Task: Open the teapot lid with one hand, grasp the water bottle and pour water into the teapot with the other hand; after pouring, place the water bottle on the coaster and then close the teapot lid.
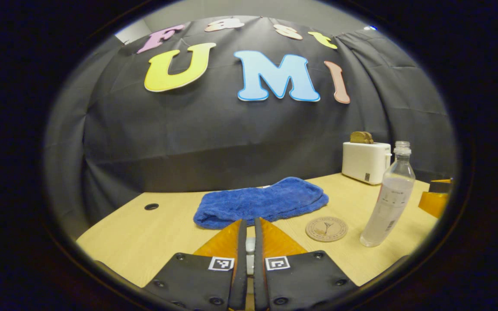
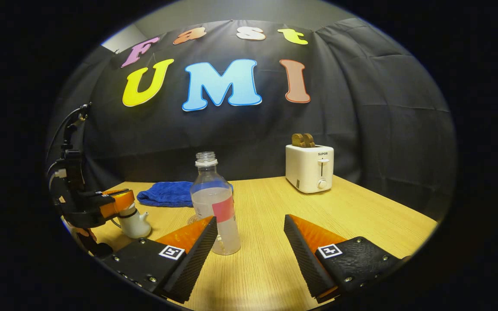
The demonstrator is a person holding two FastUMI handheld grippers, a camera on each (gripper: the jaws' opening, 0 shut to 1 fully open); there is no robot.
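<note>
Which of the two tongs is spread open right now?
The right tongs, fingers wide apart facing the water bottle. The left tongs are closed on the teapot lid.

I'm looking at a pale wood-grain table [image 2: 361, 203] with a small round dark hole [image 1: 151, 206] near its far left edge. A folded blue terry towel [image 1: 261, 201] lies at the back. Just beside it sits a round cork coaster [image 1: 326, 228], and near that stands an uncapped clear plastic water bottle [image 2: 214, 207]. A white toaster [image 2: 309, 168] stands further back; a small white ceramic teapot [image 2: 133, 222] sits at the left.
</note>
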